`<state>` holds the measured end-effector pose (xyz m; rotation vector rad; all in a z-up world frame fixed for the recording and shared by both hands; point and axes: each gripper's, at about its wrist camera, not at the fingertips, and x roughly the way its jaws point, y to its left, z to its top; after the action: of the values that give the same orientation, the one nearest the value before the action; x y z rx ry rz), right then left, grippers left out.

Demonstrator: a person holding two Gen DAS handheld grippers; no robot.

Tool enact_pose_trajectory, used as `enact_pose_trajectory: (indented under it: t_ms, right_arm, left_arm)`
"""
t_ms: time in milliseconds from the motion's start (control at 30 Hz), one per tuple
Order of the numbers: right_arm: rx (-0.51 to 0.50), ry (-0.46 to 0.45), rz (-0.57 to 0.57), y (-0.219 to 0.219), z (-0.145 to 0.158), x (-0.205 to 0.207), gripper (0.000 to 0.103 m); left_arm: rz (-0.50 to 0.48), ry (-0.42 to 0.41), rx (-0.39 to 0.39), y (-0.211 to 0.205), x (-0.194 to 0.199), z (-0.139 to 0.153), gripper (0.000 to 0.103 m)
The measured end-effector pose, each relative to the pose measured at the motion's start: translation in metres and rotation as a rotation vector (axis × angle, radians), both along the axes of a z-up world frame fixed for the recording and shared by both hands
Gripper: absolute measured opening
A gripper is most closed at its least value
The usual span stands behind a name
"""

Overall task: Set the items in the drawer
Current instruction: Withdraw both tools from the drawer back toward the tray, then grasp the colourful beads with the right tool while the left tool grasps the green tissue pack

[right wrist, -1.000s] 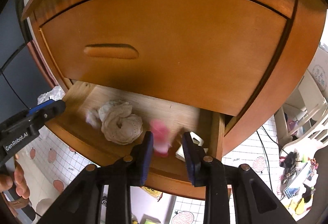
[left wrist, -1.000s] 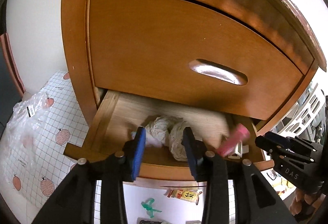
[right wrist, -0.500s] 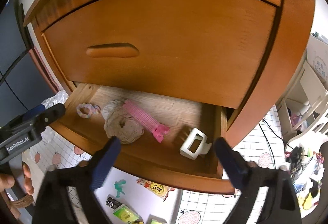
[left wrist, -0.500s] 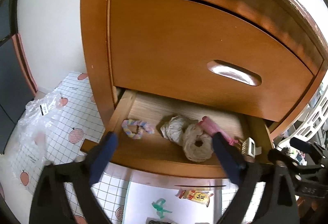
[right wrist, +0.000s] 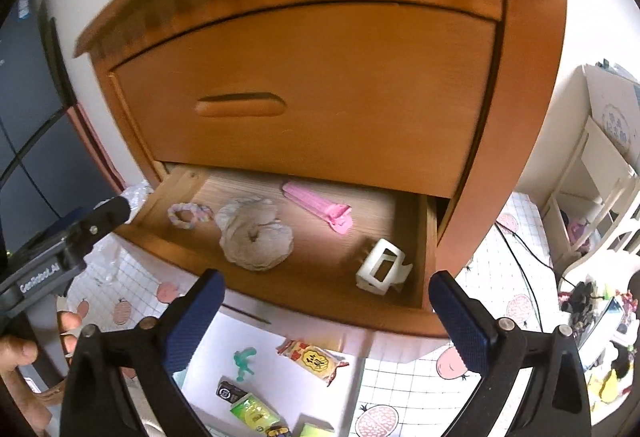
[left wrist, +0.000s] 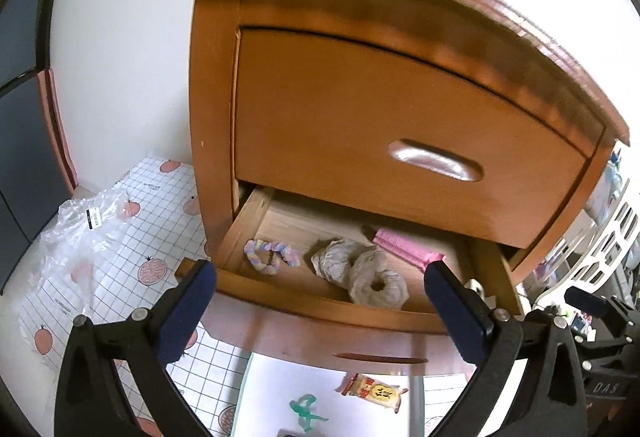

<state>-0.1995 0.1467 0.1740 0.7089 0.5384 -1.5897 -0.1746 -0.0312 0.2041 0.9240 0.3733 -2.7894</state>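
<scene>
The lower drawer (right wrist: 304, 293) of a wooden nightstand (left wrist: 400, 125) stands pulled out. Inside lie a pastel scrunchie (right wrist: 189, 215) (left wrist: 271, 256), two beige scrunchies (right wrist: 256, 235) (left wrist: 360, 275), a pink hair clip (right wrist: 320, 205) (left wrist: 404, 247) and a white claw clip (right wrist: 382, 267). My left gripper (left wrist: 320, 311) is open and empty, in front of the drawer's front edge. My right gripper (right wrist: 326, 317) is also open and empty, just outside the drawer. The left gripper's body (right wrist: 64, 253) shows at the left of the right wrist view.
The upper drawer (right wrist: 304, 93) is shut above the open one. On the floor below lie a snack packet (right wrist: 312, 355) (left wrist: 374, 391), a green figure (right wrist: 244, 357), small packets (right wrist: 256, 413) and a crumpled plastic bag (left wrist: 84, 233). A white shelf unit (right wrist: 600, 173) stands to the right.
Both grippers opened and pulled back from the drawer. The pink hair clip left my right gripper and the pastel scrunchie left my left one; both now lie in the drawer.
</scene>
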Motion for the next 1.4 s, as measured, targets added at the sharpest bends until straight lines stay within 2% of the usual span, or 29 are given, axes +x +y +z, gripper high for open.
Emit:
enact_pose_trajectory:
  t_ms: [200,367,667,800,1000,1300,1400]
  right_arm:
    - [-0.065,-0.043,0.010,0.037,0.000,0.008,0.103]
    - [-0.019,-0.063,0.015,0.063,-0.031,0.012,0.103]
    - [0.066,-0.118,-0.030,0.088,-0.101,0.007,0.103]
    - [0.126,-0.142,-0.049,0.093,-0.137,0.006,0.103]
    - [0.242,-0.209,-0.050,0.093,-0.192,0.007,0.103]
    - [0.336,-0.225,-0.018,0.095,-0.241,0.023,0.103]
    - [0.337,-0.222,0.013,0.096,-0.246,0.032,0.098]
  left_arm:
    - [-0.035,0.066,0.006,0.014,0.034,-0.001,0.103]
    - [-0.093,0.035,0.016,0.027,0.058,-0.021,0.103]
    - [-0.123,-0.056,0.121,0.039,0.083,-0.081,0.103]
    - [-0.138,-0.107,0.095,0.049,0.086,-0.108,0.103]
    - [-0.136,-0.171,0.126,0.049,0.084,-0.148,0.103]
    - [-0.112,-0.354,0.154,0.050,0.084,-0.214,0.103]
    - [-0.087,-0.407,0.176,0.045,0.081,-0.229,0.103]
